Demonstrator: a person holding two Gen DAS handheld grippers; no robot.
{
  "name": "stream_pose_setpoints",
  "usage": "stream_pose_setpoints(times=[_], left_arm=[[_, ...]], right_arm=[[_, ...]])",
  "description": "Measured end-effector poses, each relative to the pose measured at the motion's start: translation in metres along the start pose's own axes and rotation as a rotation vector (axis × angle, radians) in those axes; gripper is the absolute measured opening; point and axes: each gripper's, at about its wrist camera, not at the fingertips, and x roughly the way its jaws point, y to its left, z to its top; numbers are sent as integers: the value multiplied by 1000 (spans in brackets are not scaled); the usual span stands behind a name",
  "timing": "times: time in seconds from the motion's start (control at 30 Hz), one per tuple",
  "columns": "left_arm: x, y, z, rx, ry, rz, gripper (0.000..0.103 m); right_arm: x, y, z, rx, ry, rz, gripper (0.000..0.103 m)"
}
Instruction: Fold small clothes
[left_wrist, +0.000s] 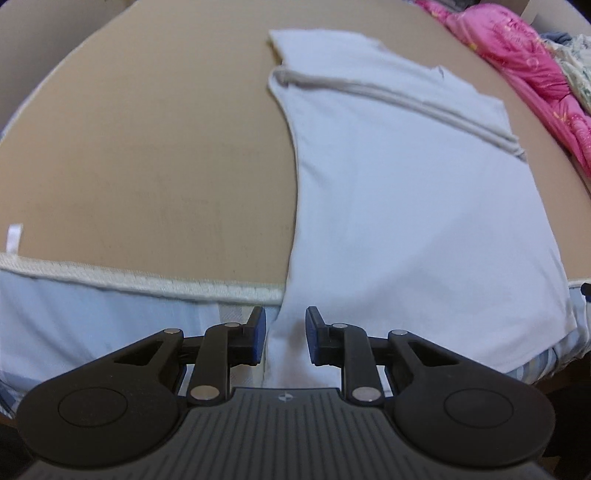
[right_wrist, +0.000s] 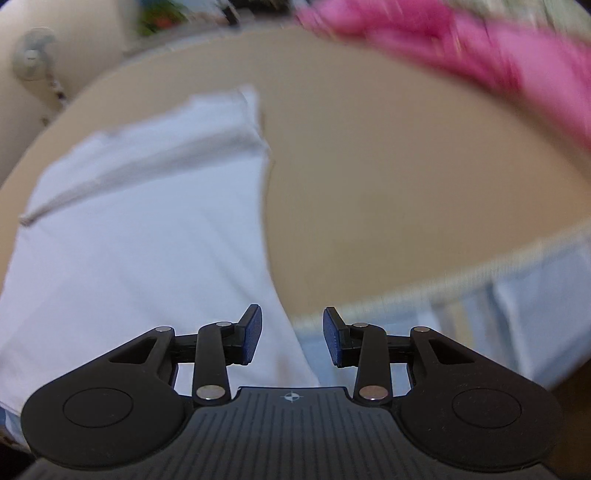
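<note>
- Brown bed top (left_wrist: 147, 147) fills most of both views, with a white woven edge (left_wrist: 147, 282) along its near side.
- White shirt (left_wrist: 406, 192) lies flat on the brown top, and its near end hangs over the woven edge.
- Gray folded band (left_wrist: 388, 96) crosses the far part of the shirt.
- Pink blanket (left_wrist: 524, 51) is bunched up at the far right, apart from the shirt.
- Left gripper (left_wrist: 285, 338) is spread apart, with the shirt's near left corner lying between its blue pads (left_wrist: 258, 338), not pinched.
- Right gripper (right_wrist: 291, 338) is spread apart too, by the shirt's near right edge, holding nothing.
- Right view is blurry.
- Small fan (right_wrist: 31, 55) stands far off by the wall.
</note>
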Motion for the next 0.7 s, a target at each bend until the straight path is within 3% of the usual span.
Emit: stream_pose_setpoints(times=[0.2, 0.47, 0.53, 0.57, 0.63, 0.67, 0.7], left_arm=[[14, 9, -1, -29, 67, 5, 25], [25, 3, 1, -3, 88, 13, 25], [25, 1, 0, 11, 87, 6, 20], [23, -1, -1, 23, 87, 6, 13], [25, -4, 1, 33, 86, 2, 11], [24, -4, 1, 32, 84, 1, 11], [24, -3, 1, 26, 84, -2, 11]], right_arm=[[22, -17, -2, 94, 99, 72, 38], [40, 3, -8, -1, 154, 48, 39], [41, 6, -7, -16, 154, 44, 39], [43, 8, -5, -24, 153, 42, 37], [43, 11, -6, -38, 153, 53, 27], [42, 9, -6, -36, 157, 68, 13], [42, 7, -5, -27, 161, 83, 8]])
